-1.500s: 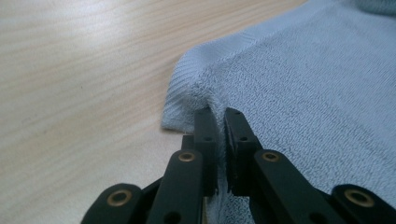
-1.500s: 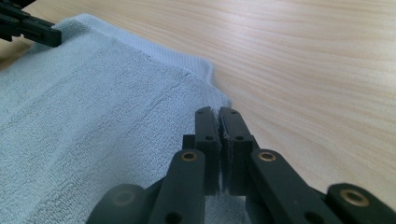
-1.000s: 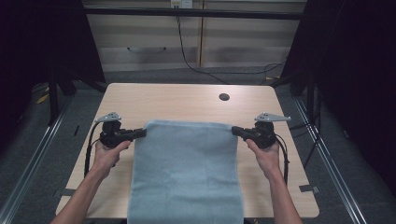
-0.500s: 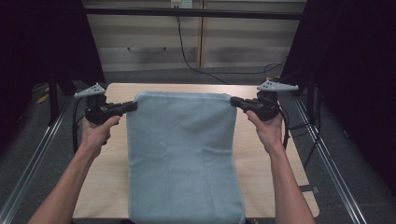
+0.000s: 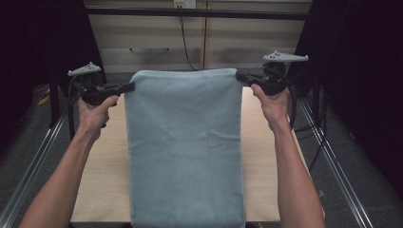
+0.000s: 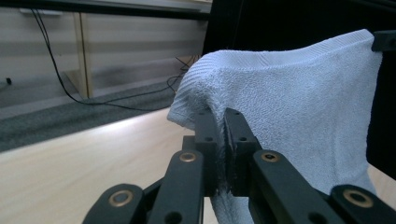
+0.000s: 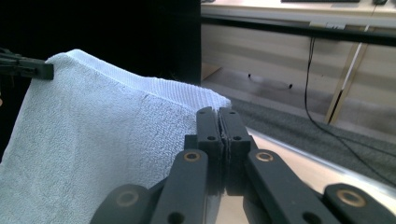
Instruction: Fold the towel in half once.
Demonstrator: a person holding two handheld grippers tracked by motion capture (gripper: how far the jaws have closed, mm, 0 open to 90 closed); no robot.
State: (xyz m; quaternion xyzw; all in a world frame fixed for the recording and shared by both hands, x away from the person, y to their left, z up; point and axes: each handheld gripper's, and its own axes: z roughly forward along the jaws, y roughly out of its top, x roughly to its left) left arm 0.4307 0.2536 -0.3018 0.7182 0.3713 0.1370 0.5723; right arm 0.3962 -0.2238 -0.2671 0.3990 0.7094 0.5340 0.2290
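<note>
A light blue towel (image 5: 185, 147) hangs stretched between both grippers above the wooden table (image 5: 102, 185), its lower end trailing past the table's near edge. My left gripper (image 5: 129, 87) is shut on the towel's top left corner, my right gripper (image 5: 239, 76) on the top right corner. In the left gripper view the jaws pinch a fold of the towel (image 6: 289, 98), with the left gripper (image 6: 224, 122) shut tight on it. In the right gripper view the right gripper (image 7: 219, 122) clamps the towel (image 7: 93, 140) at its hemmed corner, and the other gripper's jaw tips (image 7: 32, 69) show at the far corner.
Wooden cabinet fronts (image 5: 157, 40) stand behind the table, with a black cable (image 5: 183, 38) hanging down them. Metal rails (image 5: 33, 161) run along both sides of the table over grey carpet. Dark curtains close in left and right.
Both hands have risen and carried the towel's top edge up off the table. The towel, which lay flat a second ago, now hangs from the two grippers.
</note>
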